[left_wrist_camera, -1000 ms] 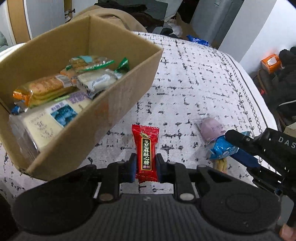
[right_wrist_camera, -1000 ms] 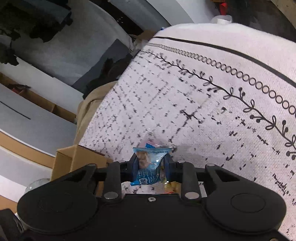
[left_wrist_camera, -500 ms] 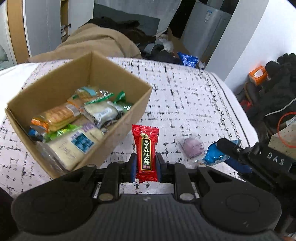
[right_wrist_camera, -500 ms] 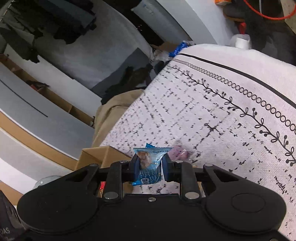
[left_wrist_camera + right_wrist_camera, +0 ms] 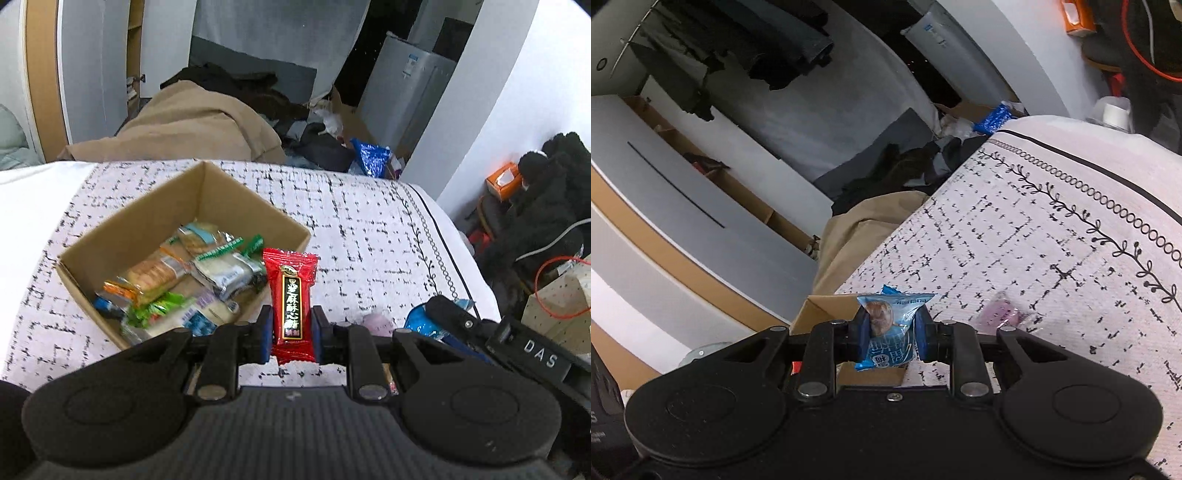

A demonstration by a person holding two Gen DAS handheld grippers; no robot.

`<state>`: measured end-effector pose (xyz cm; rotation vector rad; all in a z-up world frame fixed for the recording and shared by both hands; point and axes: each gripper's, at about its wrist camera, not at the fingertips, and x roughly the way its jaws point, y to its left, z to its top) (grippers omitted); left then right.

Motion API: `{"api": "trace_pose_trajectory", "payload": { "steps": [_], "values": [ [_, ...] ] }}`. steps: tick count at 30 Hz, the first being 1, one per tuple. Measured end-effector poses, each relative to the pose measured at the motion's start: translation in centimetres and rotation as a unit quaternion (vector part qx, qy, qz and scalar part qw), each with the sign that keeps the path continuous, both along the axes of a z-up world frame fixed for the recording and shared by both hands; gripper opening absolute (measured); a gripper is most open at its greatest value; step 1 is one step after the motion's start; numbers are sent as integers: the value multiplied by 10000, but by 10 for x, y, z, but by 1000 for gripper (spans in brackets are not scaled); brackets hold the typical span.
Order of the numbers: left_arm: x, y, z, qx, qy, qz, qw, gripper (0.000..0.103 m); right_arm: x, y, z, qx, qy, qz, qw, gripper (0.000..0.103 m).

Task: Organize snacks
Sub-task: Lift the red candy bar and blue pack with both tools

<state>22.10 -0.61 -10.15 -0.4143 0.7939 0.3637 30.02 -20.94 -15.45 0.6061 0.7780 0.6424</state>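
My left gripper (image 5: 290, 334) is shut on a red candy packet (image 5: 291, 295) held upright, above the bed and just right of an open cardboard box (image 5: 255, 206) filled with several wrapped snacks. My right gripper (image 5: 889, 334) is shut on a small blue snack packet (image 5: 890, 328); in the left wrist view it shows as a black arm marked DAS (image 5: 480, 332) at lower right with the blue packet (image 5: 419, 321) in it. A pale purple packet (image 5: 999, 314) lies on the patterned bedspread, also visible in the left wrist view (image 5: 376, 323). One corner of the box (image 5: 822, 308) shows behind the right gripper's fingers.
The white bedspread (image 5: 369, 221) with black marks stretches right of the box. A tan blanket (image 5: 192, 125) and dark clothes lie beyond the bed's far edge. A blue bag (image 5: 369, 155), an orange tissue box (image 5: 504, 179) and cables (image 5: 561, 280) sit off the right side.
Both grippers have risen and pulled back from the bed with their packets still held; the box now looks smaller and farther. The purple packet stays on the bedspread.
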Motion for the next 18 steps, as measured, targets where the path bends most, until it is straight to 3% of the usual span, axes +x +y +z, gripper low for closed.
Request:
{"api": "trace_pose_trajectory", "payload": {
  "steps": [18],
  "values": [
    [-18, 54, 22, -111, -163, 464, 9987, 20, -25, 44, 25, 103, -478, 344, 9982, 24]
  ]
}}
